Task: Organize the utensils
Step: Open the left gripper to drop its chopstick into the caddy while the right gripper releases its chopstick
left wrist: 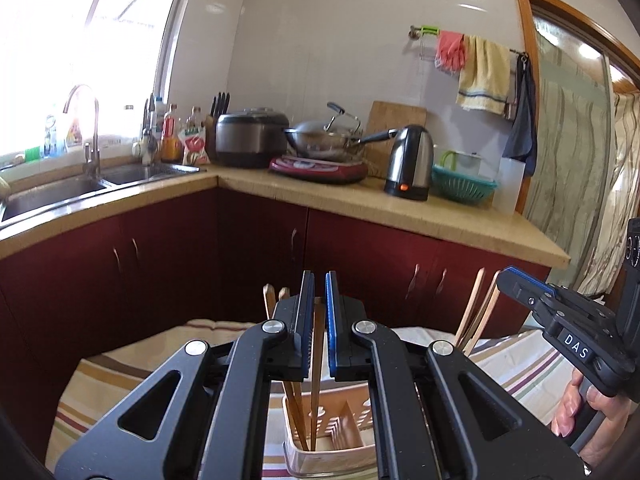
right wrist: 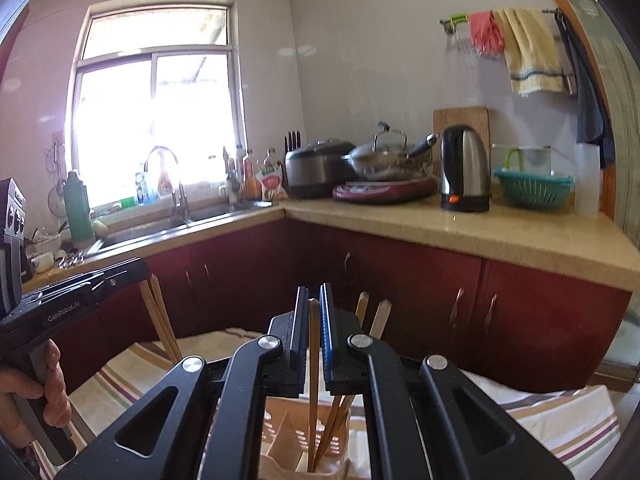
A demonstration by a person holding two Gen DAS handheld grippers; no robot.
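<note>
A tan utensil holder [left wrist: 340,436] with divided compartments stands on a striped cloth; it also shows in the right wrist view [right wrist: 288,440]. My left gripper [left wrist: 319,280] is shut on a wooden chopstick [left wrist: 317,360] that stands upright in the holder's left compartment, beside two other chopsticks [left wrist: 294,404]. My right gripper [right wrist: 314,292] is shut on another chopstick [right wrist: 313,368] standing in the right compartment next to two more [right wrist: 336,420]. Each gripper shows in the other's view, right gripper [left wrist: 516,280] and left gripper [right wrist: 132,272].
The striped cloth [left wrist: 132,380] covers the table under the holder. Behind stand red cabinets [left wrist: 240,248] and a beige counter [left wrist: 400,212] with a kettle [left wrist: 410,162], wok, rice cooker, green colander [left wrist: 464,186] and a sink [left wrist: 60,192].
</note>
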